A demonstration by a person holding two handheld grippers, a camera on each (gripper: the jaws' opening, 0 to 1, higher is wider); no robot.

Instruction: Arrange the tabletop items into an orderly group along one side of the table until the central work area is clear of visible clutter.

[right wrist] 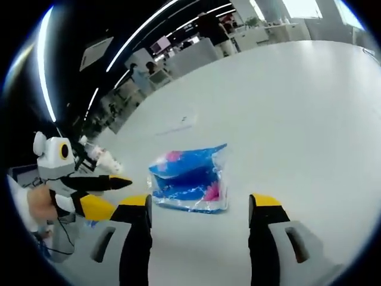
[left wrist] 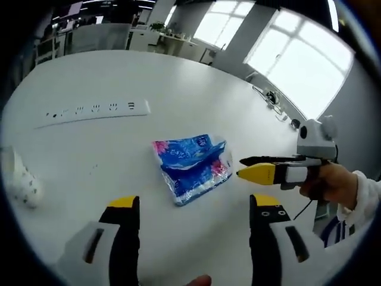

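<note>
A blue and pink tissue packet [left wrist: 193, 167] lies crumpled on the white table [left wrist: 178, 89], just ahead of my left gripper [left wrist: 196, 205], which is open and holds nothing. My right gripper [left wrist: 240, 167] comes in from the right, held by a hand [left wrist: 333, 185], its tips close beside the packet's right edge. In the right gripper view the same packet [right wrist: 187, 179] lies straight in front of my open right gripper [right wrist: 199, 202]. The left gripper [right wrist: 122, 187] points in from the left, near the packet's other side.
A white power strip [left wrist: 95, 112] lies farther back on the table, also visible as a faint power strip [right wrist: 178, 125]. A patterned paper cup [left wrist: 21, 179] lies on its side at the left edge; the cup [right wrist: 104, 159] shows behind the left gripper. Office desks stand beyond the table.
</note>
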